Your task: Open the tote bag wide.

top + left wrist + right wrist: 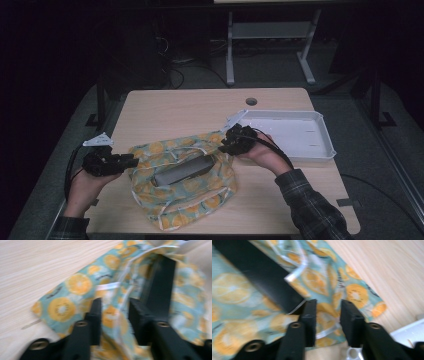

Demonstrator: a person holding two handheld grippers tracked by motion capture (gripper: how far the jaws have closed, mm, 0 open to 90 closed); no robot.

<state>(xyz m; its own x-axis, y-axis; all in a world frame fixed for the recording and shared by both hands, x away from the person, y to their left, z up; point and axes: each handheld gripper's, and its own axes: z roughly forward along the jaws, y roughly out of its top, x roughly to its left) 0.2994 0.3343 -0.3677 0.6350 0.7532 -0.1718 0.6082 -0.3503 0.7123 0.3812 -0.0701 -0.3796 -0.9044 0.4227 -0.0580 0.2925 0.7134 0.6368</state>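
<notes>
Dark box [181, 170] partly inside bag [200, 197]

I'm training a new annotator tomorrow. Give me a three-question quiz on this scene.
1. True or false: the dark flat box lies inside the fruit-print bag.
2. Which lies nearer the white tray: A the left gripper, B the right gripper?
3. Fill in: each gripper has the bag's ____ between its jaws.

Key: 1 true. 2 B. 3 fabric rim, at opposite sides of the opening.
</notes>
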